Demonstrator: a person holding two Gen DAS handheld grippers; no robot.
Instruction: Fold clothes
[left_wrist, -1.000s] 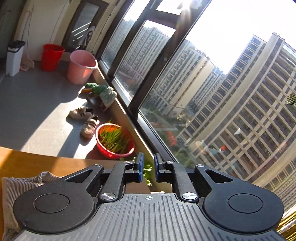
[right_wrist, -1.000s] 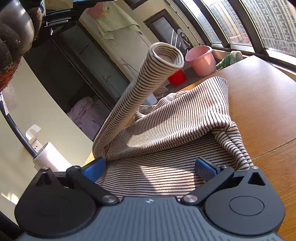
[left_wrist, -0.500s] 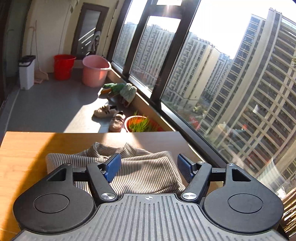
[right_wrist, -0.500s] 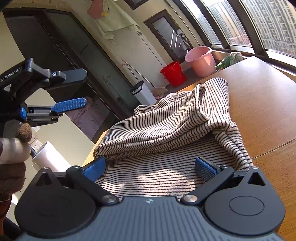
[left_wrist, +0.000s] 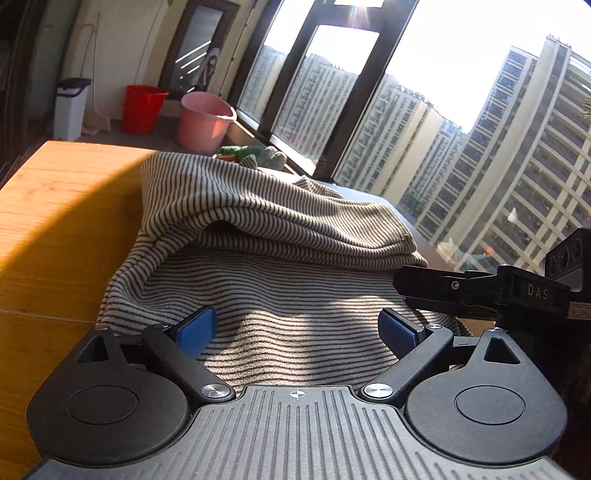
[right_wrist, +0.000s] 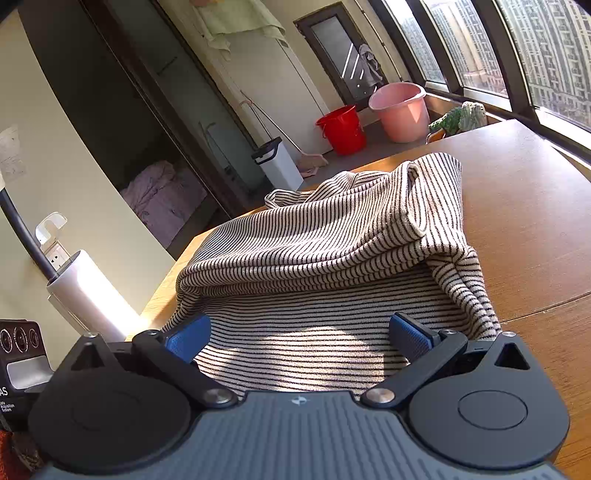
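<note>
Two low, close wrist views over the striped garment (left_wrist: 280, 221) (right_wrist: 332, 236), both toward the window-side buckets.

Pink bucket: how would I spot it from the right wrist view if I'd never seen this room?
Start at the wooden table and look past its far edge to the floor under the windows. Two buckets stand there side by side. The pink bucket is the paler, larger one nearer the glass; the red bucket sits beside it, toward the wall.
</note>
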